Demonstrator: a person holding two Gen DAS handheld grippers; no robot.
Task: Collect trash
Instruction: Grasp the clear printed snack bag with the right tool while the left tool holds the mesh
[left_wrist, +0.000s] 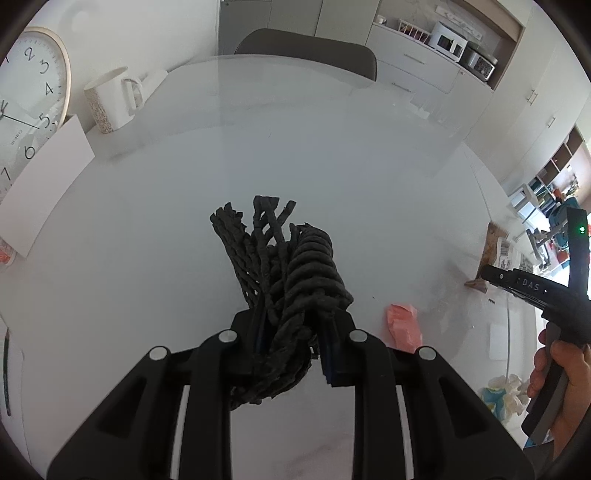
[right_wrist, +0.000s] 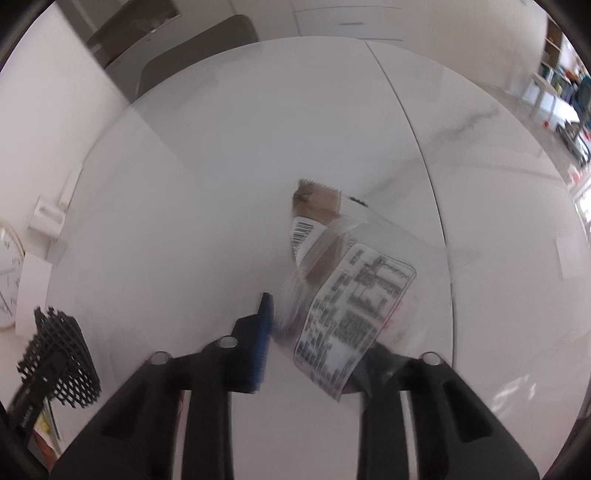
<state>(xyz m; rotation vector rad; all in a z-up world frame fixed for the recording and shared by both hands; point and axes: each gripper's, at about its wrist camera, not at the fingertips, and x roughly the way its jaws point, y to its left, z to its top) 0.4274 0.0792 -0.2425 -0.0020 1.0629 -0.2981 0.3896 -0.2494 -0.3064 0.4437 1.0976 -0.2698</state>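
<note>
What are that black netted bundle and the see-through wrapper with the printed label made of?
The black netted bundle looks like matte foam or soft plastic mesh: dull, open lattice, bunched into folds. The wrapper looks like thin glossy clear plastic film, since the table shows through it, with a white printed label and a brown, possibly paper, part at the far end.

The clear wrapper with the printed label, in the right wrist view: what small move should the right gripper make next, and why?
Probably lift it gently off the table. The right gripper looks shut on the clear wrapper, whose far end lies on the white surface. The left gripper already holds the black mesh netting, so neither gripper is free. The picture is blurred, so the grip is not certain.
</note>
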